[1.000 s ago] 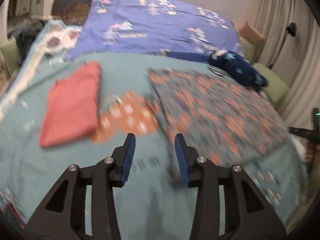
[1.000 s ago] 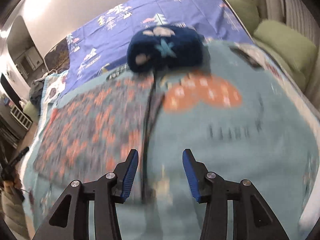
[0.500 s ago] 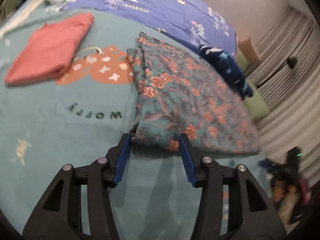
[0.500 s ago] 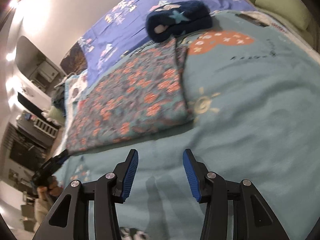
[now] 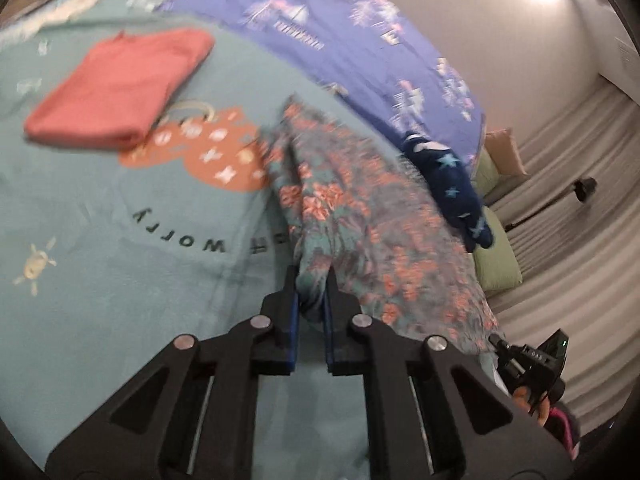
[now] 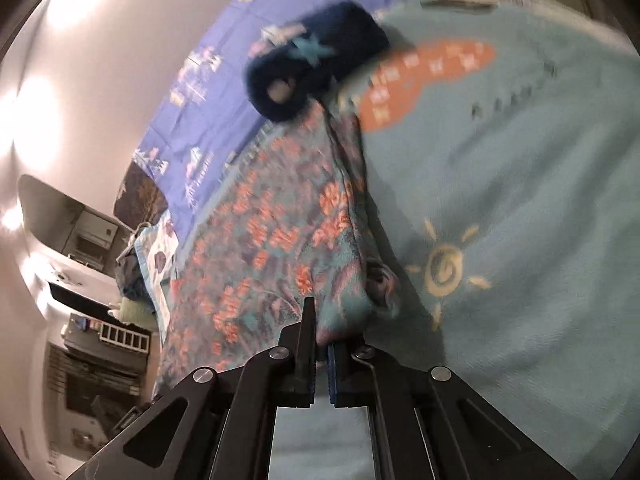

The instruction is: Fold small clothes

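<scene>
A teal garment with orange flowers lies spread on the teal blanket. My left gripper has the garment's near left corner bunched between its blue pads, and its jaws are closing on it. In the right wrist view the same floral garment runs away from me. My right gripper is shut on its near right corner, and the cloth hides one fingertip.
A folded red garment lies at the far left. A folded navy garment with stars sits just beyond the floral one. A purple sheet covers the bed's far end; green cushions and curtains stand to the right.
Both grippers were open short of the floral garment; now each has reached a near corner and closed on it. Both views have rolled.
</scene>
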Demonstrator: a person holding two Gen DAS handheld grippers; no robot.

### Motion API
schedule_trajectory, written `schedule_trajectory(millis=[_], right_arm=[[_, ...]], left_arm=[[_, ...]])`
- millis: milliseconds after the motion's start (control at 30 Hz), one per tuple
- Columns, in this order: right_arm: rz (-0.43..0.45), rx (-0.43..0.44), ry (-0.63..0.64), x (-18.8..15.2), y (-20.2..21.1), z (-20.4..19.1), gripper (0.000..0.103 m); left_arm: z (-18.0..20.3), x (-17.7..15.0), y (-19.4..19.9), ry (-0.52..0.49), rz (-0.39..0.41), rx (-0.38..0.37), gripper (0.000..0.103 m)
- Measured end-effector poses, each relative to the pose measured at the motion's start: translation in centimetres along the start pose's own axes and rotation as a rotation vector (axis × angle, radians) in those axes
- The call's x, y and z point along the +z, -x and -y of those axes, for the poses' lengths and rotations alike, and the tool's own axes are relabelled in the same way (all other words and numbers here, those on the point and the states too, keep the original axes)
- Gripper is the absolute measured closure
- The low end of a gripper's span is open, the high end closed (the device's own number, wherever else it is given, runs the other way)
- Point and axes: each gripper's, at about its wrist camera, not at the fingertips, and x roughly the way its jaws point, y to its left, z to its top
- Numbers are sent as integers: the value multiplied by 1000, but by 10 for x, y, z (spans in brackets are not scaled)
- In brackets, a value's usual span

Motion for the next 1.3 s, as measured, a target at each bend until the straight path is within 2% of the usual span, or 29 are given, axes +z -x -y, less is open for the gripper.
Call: schedule_trajectory(millis=[67,200,300,367,467,500,600,633,667,733,800,867,900,933,967,1033,1100,1300], right_arm=[[22,-9,26,1,17,-5,101],[7,-23,71,-10,52,-7,101],[-14,-40,79,-34,80,3,101],[-37,-81,78,-55,95,15,101],[-76,-150,63,-73,100,33,101],[-83,-187,77,-75,99,37,101],[-18,-432,162,-80,104,44,94],[17,-484,196,-79,107,42,90],[41,-495,221,-80,109,38,85],[46,-429,261,-80,109,26,82],[28,-339,317,-82,102,9,82],[7,-268,393,-87,89,-14,82],[-3,-243,427,-89,81,-24,82],[-14,-216,461,-92,71,-34,82],[-27,-199,481,-95,61,-40,81],[-90,-210,492,-98,35,-44,80],[-163,-298,467,-98,6,-34,80],[-131,-309,508,-98,14,-38,79]], left_arm=[[13,-5,14,-36,10,-9,92],[30,-28,51,-136,6,13,92],[22,-52,67,-129,-46,31,91],[13,-75,69,-122,-111,61,91],[6,-93,69,-132,-148,105,91],[3,-95,69,-138,-148,113,91],[-2,-92,67,-123,-154,128,84],[-3,-92,68,-125,-150,152,81],[-3,-91,70,-133,-143,177,79],[-2,-88,73,-145,-122,216,67],[2,-81,76,-154,-75,219,67],[9,-75,79,-161,-30,184,66],[11,-73,78,-167,-17,167,61],[16,-71,73,-184,0,173,56],[17,-71,67,-195,2,200,56],[14,-73,45,-216,-33,292,56],[5,-76,29,-223,-60,352,52],[3,-78,33,-248,-25,343,50]])
